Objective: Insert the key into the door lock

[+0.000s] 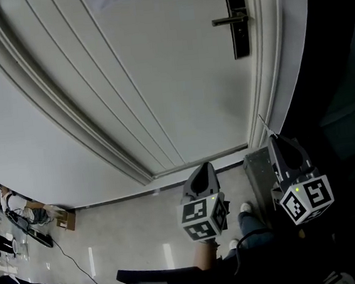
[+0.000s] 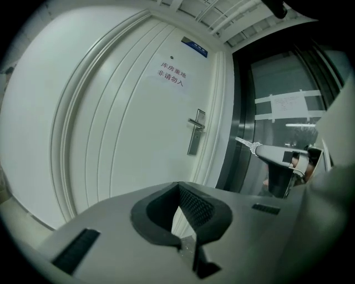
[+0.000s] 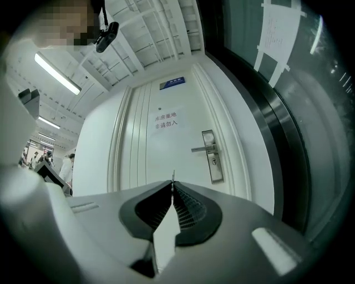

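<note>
Key first: the thin silver metal key (image 3: 173,178) is pinched edge-on between the closed black ribbed pads of my right gripper (image 3: 172,187). Its tip pokes past the jaw ends, well short of the upright rectangular metal lock plate (image 3: 211,157) and down-left of it.

Only the right gripper view shows that plate's detail: brushed silver, a lever handle pointing left and a small keyhole under the handle. In the head view the same plate looks dark and tiny, and the key is no more than a fine sliver. The left gripper view shows the key side-on, a slim notched blade sticking out of the grey plastic nose to the right of the lock plate.

My left gripper (image 2: 178,186) has its dimpled black pads closed together with nothing between them. In the head view it hangs well below the lock plate and left of the right gripper.

The smooth white moulded door (image 1: 158,77) carries a white paper notice (image 3: 165,121) up-left of the lock plate. The glossy pale tiled floor (image 1: 126,251) shows only in the head view, far below the plate.
</note>
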`<action>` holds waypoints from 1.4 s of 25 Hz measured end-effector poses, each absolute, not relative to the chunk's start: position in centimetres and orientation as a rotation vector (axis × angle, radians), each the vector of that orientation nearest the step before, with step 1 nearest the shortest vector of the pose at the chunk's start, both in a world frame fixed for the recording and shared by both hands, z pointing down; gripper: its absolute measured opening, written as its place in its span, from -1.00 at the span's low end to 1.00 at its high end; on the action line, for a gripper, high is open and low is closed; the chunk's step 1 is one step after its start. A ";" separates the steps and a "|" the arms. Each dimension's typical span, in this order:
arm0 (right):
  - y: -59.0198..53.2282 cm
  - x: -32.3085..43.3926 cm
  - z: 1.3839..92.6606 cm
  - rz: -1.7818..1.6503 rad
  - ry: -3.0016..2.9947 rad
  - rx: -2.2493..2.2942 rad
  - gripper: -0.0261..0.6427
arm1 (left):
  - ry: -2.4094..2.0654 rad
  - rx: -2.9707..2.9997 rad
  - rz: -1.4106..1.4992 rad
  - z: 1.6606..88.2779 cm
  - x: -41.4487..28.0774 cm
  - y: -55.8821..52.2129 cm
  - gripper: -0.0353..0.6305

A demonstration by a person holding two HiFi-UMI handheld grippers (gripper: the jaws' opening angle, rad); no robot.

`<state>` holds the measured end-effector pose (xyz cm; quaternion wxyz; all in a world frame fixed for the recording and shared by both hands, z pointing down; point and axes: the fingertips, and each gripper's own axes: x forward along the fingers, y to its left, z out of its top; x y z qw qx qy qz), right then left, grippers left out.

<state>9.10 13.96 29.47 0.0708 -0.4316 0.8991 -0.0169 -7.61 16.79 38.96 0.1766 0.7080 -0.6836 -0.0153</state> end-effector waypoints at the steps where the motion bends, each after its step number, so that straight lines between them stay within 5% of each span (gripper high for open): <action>1: 13.2 8.9 29.6 -0.051 2.705 -1.295 -0.89 | -1.937 1.998 -0.045 39.1 -7.9 16.1 -0.89; 23: -14.9 7.5 26.8 0.047 2.683 -1.292 -0.89 | -1.905 2.091 -0.061 36.3 -8.3 -13.3 -0.89; 35: -20.9 8.9 25.8 0.187 2.685 -1.398 -0.89 | -1.789 2.173 -0.034 36.0 -5.8 -20.4 -0.89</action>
